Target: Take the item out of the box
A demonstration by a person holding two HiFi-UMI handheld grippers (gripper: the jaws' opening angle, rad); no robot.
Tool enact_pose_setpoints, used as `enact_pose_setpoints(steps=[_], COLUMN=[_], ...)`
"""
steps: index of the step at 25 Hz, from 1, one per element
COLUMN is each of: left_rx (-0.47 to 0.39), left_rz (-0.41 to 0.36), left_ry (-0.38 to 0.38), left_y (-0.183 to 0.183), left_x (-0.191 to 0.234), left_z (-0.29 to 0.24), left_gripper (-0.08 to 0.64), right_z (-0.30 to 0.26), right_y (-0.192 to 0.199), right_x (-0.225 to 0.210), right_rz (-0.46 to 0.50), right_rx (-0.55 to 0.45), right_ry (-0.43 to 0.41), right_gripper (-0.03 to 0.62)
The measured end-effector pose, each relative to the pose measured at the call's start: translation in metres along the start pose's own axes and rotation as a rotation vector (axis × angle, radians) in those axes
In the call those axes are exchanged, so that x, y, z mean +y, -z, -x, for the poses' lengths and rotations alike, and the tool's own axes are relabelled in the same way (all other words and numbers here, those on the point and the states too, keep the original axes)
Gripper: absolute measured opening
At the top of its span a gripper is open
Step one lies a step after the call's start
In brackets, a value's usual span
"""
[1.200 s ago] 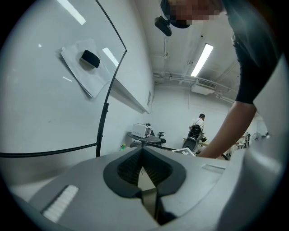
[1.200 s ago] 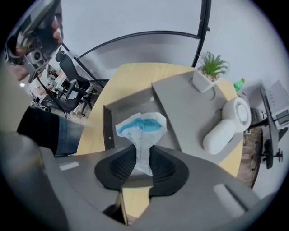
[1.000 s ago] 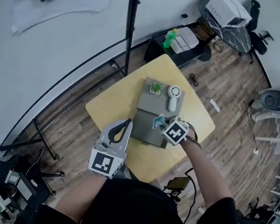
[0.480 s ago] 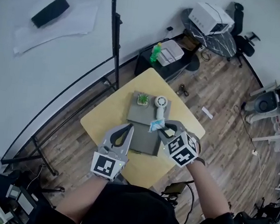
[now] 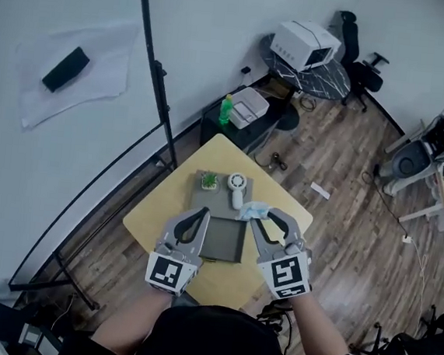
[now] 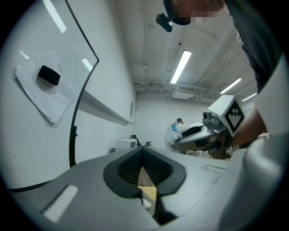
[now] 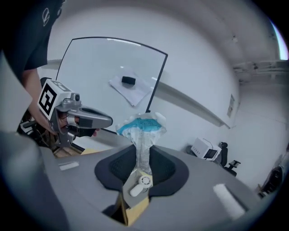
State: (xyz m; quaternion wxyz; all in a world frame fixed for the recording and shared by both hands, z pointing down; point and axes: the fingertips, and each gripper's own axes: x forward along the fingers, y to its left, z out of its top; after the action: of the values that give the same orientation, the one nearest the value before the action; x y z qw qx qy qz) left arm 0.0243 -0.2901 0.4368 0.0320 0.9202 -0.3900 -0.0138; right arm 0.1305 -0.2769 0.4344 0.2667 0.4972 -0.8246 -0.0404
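Note:
A grey open box point(image 5: 223, 243) sits in the middle of a yellow table point(image 5: 160, 210). My right gripper point(image 5: 265, 220) is above the box's right side, shut on a crinkled blue and white packet point(image 5: 254, 209). In the right gripper view the packet point(image 7: 142, 128) sticks up out of the closed jaws of the right gripper point(image 7: 143, 155). My left gripper point(image 5: 200, 213) hovers over the box's left edge, shut with nothing between its jaws. In the left gripper view, the left gripper's point(image 6: 141, 151) tips meet, and the right gripper point(image 6: 198, 133) with the packet point(image 6: 174, 131) shows beyond them.
On a grey slab point(image 5: 218, 202) behind the box stand a small green plant point(image 5: 208, 181) and a white hand fan point(image 5: 237, 186). A whiteboard on a black stand point(image 5: 156, 88) runs along the left. A dark cabinet with a green bottle point(image 5: 226, 109) stands beyond the table.
The right gripper has risen from the box with the packet in its jaws and tipped up toward level. The left gripper has also lifted. Both now sit higher above the table.

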Motion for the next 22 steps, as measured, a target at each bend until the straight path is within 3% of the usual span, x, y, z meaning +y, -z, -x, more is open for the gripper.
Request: enact_pose_setpoints(steps=[6, 11, 22], left_rx=[-0.021, -0.064, -0.061], left_rz=[-0.032, -0.073, -0.089], left_ry=[0.025, 0.029, 0.028], left_y=[-0.017, -0.026, -0.031], left_x=[-0.014, -0.014, -0.012], left_z=[-0.009, -0.010, -0.004], left_gripper=[0.000, 0.000, 0.000], right_z=[0.035, 0.052, 0.067], right_y=[-0.016, -0.022, -0.017], right_x=[-0.019, -0.028, -0.027], right_rz=[-0.092, -0.157, -0.233], right_rx=[-0.169, -0.270, -0.326], right_ry=[0.143, 0.204, 0.251], right_gripper=[0.094, 0.094, 0.094])
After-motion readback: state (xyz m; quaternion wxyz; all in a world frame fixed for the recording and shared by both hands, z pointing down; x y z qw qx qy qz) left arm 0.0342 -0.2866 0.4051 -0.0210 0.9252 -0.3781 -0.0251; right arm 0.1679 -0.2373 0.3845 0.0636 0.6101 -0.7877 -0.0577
